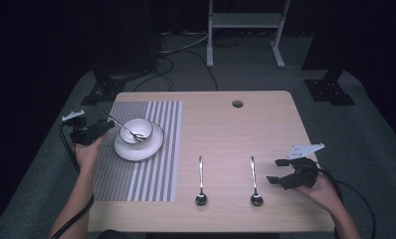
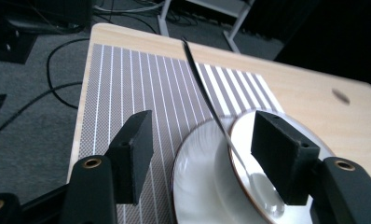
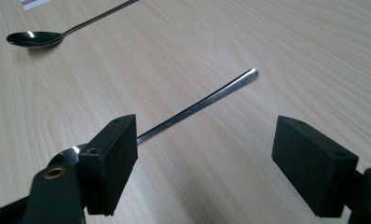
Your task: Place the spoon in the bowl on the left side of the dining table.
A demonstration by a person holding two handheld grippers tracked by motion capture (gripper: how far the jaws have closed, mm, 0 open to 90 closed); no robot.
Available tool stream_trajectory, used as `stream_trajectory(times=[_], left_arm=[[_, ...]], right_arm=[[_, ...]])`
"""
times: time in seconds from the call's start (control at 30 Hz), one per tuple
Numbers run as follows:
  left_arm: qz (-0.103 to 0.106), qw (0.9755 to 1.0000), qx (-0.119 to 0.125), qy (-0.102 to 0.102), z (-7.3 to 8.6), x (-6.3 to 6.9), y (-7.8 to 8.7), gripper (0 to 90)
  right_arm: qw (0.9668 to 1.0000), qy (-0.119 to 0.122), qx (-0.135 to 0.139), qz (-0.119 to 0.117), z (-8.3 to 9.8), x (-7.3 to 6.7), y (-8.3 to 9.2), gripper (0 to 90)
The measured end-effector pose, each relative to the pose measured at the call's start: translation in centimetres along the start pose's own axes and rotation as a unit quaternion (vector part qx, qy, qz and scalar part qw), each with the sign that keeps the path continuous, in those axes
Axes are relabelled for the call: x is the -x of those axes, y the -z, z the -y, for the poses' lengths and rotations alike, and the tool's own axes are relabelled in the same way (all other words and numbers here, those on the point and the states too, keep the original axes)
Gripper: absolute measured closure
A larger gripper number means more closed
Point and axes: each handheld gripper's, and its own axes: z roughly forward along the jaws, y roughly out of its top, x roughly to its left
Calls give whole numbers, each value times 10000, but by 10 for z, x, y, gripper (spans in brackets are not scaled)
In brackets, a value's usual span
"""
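1. Left gripper (image 1: 102, 127) sits at the table's left edge over the striped placemat (image 1: 136, 164), jaws spread and holding nothing, aimed at the bowl. In the left gripper view the gripper (image 2: 200, 149) has its jaws either side of the dish rim and the spoon handle, touching neither.
2. Right gripper (image 1: 277, 171) is near the table's right front, jaws wide apart and empty, with the person's hand (image 1: 321, 188) under it. In the right gripper view the gripper (image 3: 204, 161) has a spoon handle running between the jaws, not clamped.
3. White bowl (image 1: 136, 130) stands on a white saucer (image 1: 139, 148) on the placemat. A spoon (image 1: 122, 127) rests in the bowl, handle sticking out over the rim toward the left gripper.
4. Two more spoons lie on bare wooden table (image 1: 226, 124), side by side, bowls toward the person: the middle spoon (image 1: 201, 181) just right of the placemat, the right spoon (image 1: 254, 181) nearest the right gripper.
5. Round hole (image 1: 237, 103) in the tabletop near the far edge.
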Motion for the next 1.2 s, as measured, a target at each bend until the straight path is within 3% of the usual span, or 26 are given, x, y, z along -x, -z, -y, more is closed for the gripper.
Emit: stream_trajectory(times=[0.2, 0.3, 0.43, 0.57, 0.8, 1.2], left_arm=[[205, 9992, -254, -210, 11, 6, 11, 246], [159, 9988, -305, -345, 13, 9, 13, 208], [262, 9981, -315, -451, 15, 16, 18, 166], [187, 9979, -245, -578, 17, 24, 20, 151], [318, 9969, -241, -672, 16, 38, 17, 145], [537, 9926, -307, -1046, 10, 67, 7, 145]], right_arm=[[9999, -86, -32, 46, 1, 3, -1, 202], [9999, -97, -47, 44, 1, 3, -1, 201], [9999, -99, -37, 64, 1, 4, -1, 201], [9999, -90, -49, 59, 1, 3, -1, 201], [9999, -75, -29, 81, 0, 3, 1, 202], [9999, -52, -3, 89, 0, 2, 3, 203]])
